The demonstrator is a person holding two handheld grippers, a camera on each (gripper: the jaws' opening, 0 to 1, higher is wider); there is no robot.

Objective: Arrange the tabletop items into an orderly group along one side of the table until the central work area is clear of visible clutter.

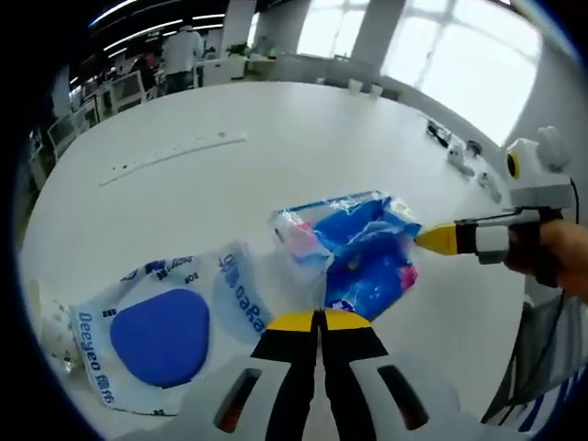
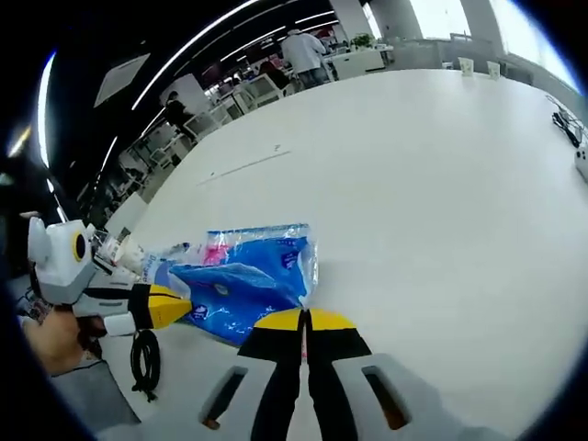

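Note:
A blue and pink plastic-wrapped pack (image 1: 367, 253) hangs stretched between my two grippers, just above the white table (image 1: 276, 119). My left gripper (image 1: 322, 318) is shut on the pack's near edge. My right gripper (image 1: 430, 239) comes in from the right and pinches the pack's far corner. In the right gripper view, the same pack (image 2: 243, 280) lies ahead. There my right gripper (image 2: 305, 320) is shut on its edge, and my left gripper (image 2: 180, 306) grips its left end. A white bag with a blue oval (image 1: 161, 335) lies flat at the lower left.
A long white strip (image 1: 175, 152) lies farther back on the table. Cables and small devices (image 1: 459, 152) sit near the right edge. A black cable loop (image 2: 144, 360) hangs by the person's hand. Desks, chairs and a standing person (image 2: 301, 50) are beyond the table.

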